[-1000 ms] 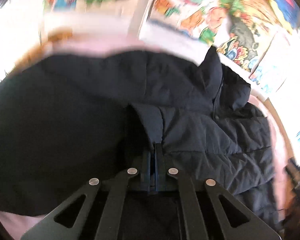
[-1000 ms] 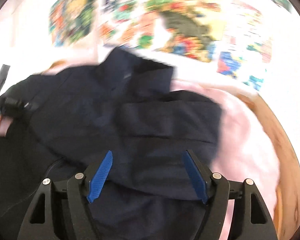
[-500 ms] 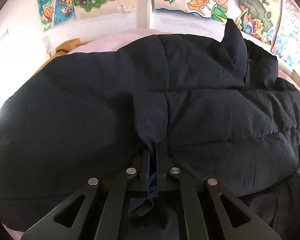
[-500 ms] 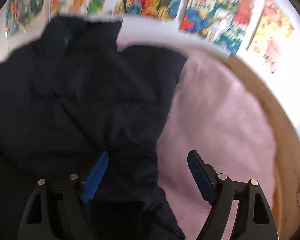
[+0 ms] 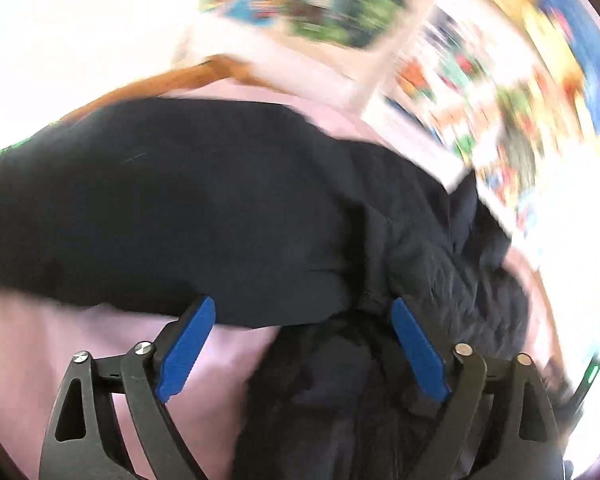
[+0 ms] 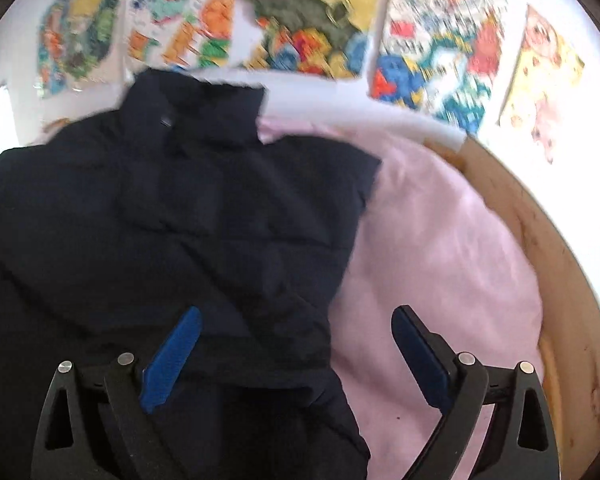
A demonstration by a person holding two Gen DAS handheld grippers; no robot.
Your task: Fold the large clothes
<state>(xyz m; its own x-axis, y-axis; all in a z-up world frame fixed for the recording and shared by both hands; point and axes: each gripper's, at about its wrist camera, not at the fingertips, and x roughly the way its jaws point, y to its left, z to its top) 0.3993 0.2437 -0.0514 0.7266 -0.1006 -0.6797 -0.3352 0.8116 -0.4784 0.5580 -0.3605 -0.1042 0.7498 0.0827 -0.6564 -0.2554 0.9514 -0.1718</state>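
Note:
A large dark navy padded jacket (image 6: 188,216) lies spread on a pink sheet (image 6: 440,248), collar toward the wall. In the right wrist view it fills the left and middle. My right gripper (image 6: 296,320) is open and empty, just above the jacket's right edge. In the blurred left wrist view the jacket (image 5: 204,216) lies across the middle, with a bunched part below. My left gripper (image 5: 300,312) is open and empty over the jacket's near edge, where it meets the pink sheet (image 5: 60,344).
A wooden bed frame (image 6: 560,280) curves round the right side and also shows in the left wrist view (image 5: 172,80). Colourful posters (image 6: 440,40) cover the white wall behind.
My left gripper was shut on a fold of the jacket; it has now opened, let go and swung left. My right gripper stayed open and shifted over the jacket's right edge.

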